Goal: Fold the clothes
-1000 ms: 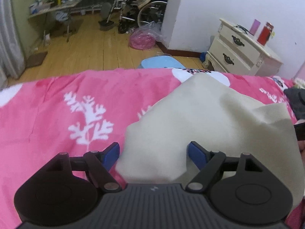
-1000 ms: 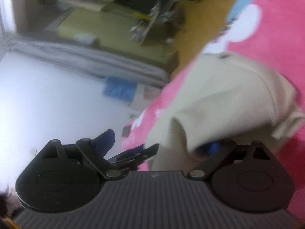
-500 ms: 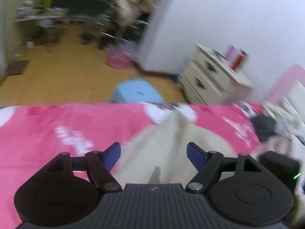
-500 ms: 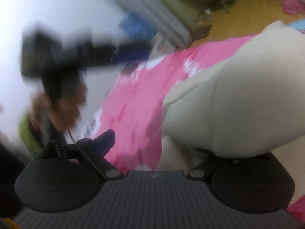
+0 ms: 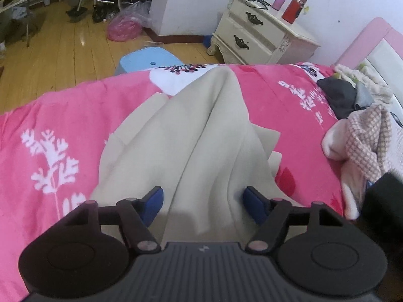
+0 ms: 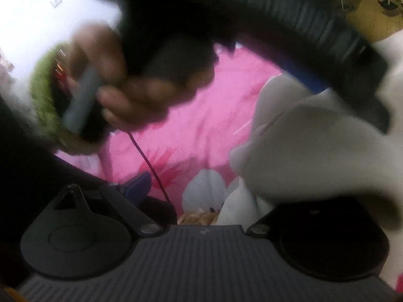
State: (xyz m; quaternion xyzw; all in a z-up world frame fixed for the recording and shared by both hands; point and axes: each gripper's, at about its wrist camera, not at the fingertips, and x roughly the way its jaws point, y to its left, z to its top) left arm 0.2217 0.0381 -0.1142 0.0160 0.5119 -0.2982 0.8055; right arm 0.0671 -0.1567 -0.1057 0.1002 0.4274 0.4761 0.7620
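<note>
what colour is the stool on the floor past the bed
Light blue; the stool shows best in the left wrist view.

A plain cream garment (image 5: 201, 130) lies rumpled in long folds on the pink bedspread (image 5: 63, 115).

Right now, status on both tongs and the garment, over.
Left tongs just closing, not pinching, beige garment between jaws. Right tongs open, garment draped over one side. Garment bunched on pink bedspread. Clothes pile alongside, clear.

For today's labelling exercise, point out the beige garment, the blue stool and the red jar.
beige garment (image 5: 191, 136): left wrist view, middle fold.
blue stool (image 5: 148, 59): left wrist view, seat top.
red jar (image 5: 292, 10): left wrist view, its body.
</note>
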